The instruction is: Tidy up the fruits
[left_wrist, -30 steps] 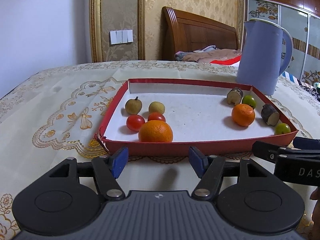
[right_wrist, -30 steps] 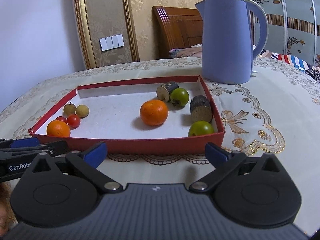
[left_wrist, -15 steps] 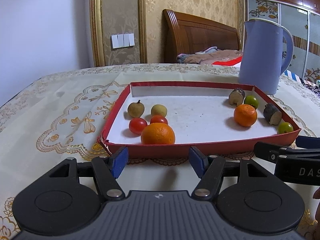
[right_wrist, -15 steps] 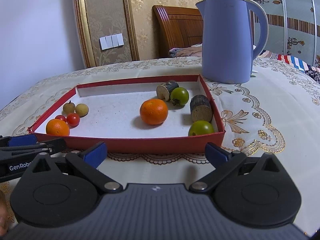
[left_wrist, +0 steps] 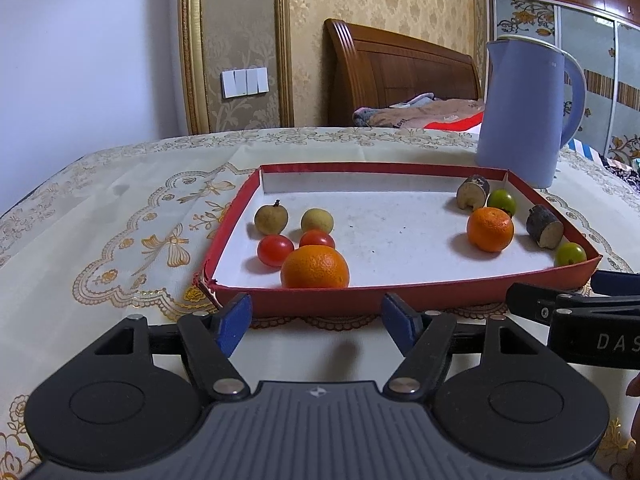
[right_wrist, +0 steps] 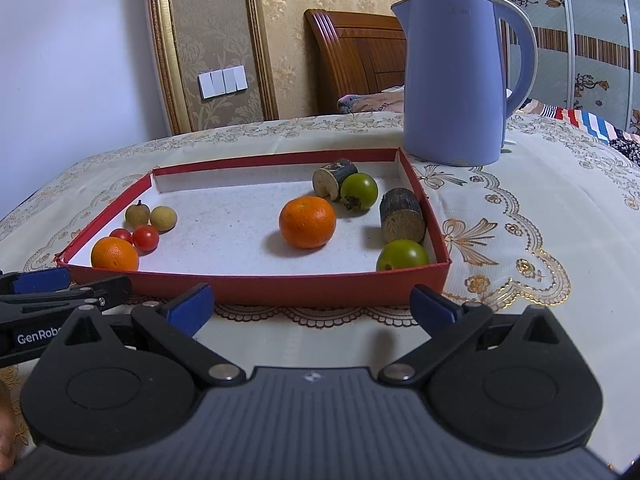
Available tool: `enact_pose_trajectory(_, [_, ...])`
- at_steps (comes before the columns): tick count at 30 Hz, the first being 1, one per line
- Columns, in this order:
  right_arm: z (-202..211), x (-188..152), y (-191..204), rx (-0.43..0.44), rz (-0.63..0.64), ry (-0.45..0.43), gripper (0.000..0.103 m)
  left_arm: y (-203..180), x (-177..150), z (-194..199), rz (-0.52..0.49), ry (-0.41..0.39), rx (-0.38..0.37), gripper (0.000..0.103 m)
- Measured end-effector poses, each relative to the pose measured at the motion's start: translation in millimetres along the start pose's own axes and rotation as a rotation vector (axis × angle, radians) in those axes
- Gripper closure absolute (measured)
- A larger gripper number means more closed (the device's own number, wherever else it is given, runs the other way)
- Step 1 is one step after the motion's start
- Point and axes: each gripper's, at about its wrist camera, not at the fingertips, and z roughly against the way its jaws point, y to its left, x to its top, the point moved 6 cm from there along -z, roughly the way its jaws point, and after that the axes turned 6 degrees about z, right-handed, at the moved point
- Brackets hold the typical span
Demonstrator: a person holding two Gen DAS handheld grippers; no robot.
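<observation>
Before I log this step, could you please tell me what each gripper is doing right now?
Left gripper: jaws opening, nothing between them.
Right gripper: open, holding nothing.

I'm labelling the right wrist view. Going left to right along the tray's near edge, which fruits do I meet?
Small orange → cherry tomatoes → big orange → green fruit, all in the red tray.

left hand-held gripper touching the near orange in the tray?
Apart. Left wrist view: the left hand-held gripper is outside the red tray, whose front wall stands between its opening, empty jaws and the orange.
</observation>
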Motion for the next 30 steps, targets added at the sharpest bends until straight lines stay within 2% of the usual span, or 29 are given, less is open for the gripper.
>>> enact_pose_trajectory(30, [-1.3, -0.8, 0.8, 0.0, 0.002, 0.007, 0.0, 3.3, -1.0, -4.9, 0.01, 0.021, 0.0, 0.032])
